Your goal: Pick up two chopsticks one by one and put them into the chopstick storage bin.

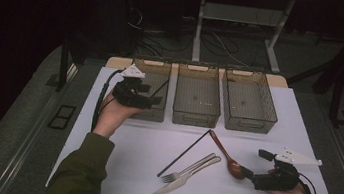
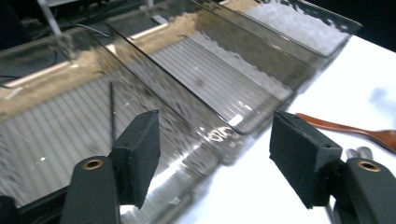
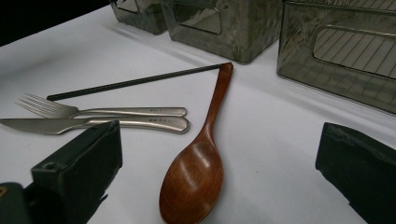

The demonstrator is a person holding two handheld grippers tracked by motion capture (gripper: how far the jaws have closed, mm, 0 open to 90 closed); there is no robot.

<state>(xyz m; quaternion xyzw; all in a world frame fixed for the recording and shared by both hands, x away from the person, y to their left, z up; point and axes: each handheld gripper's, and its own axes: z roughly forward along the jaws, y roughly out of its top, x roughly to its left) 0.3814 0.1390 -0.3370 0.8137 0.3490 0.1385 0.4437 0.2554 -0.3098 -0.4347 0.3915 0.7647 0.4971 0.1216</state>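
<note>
The work in hand is sorting cutlery from the worktop [image 1: 133, 147] into three clear bins. The left tongs [image 2: 215, 154] hang above the left bin [image 1: 155, 72] with jaws apart and nothing between them; one black chopstick [image 2: 112, 112] already lies in that bin. The right tongs [image 3: 210, 186] rest low on the worktop, jaws wide and empty, straddling the bowl of the wooden spoon [image 3: 198, 172], the likely next pick. To grip well, slide forward to the spoon's neck, where the handle is narrow, and close squarely across it rather than on the rounded bowl, which may slip. The handle tip touches the second chopstick [image 3: 135, 81]; lift straight up to avoid dragging it. The fork [image 3: 93, 111] and knife [image 3: 93, 124] lie side by side just beside the spoon, so keep the near jaw clear of them.
</note>
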